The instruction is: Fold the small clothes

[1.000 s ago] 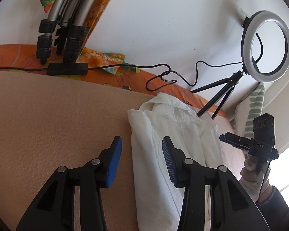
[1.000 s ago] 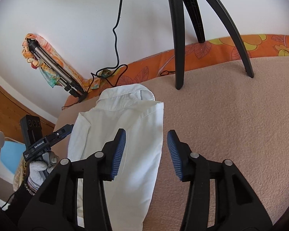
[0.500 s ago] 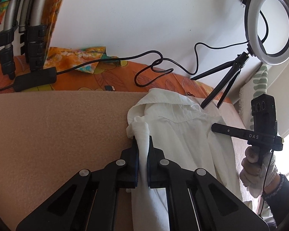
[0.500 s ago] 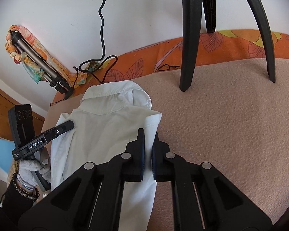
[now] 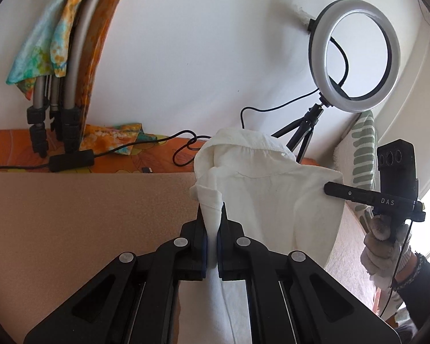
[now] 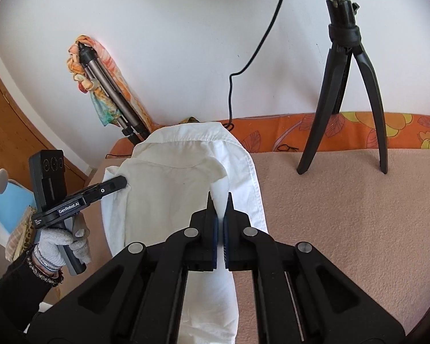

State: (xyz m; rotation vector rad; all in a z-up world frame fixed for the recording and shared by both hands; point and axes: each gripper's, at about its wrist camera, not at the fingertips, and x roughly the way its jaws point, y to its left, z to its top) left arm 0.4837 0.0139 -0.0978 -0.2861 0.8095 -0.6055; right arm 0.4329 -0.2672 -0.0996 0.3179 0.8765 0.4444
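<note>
White shirt (image 5: 261,189) now off blanket (image 5: 71,218) (between both gripper pairs)

One white shirt (image 5: 261,189) is hanging between two grippers, the left gripper (image 5: 211,226) and the right gripper (image 6: 220,215). One ring light (image 5: 355,54) is standing on one small tripod (image 6: 344,91). Possibly two patterned scarves (image 5: 40,48) are draping the folded tripod legs (image 5: 57,91).
</note>
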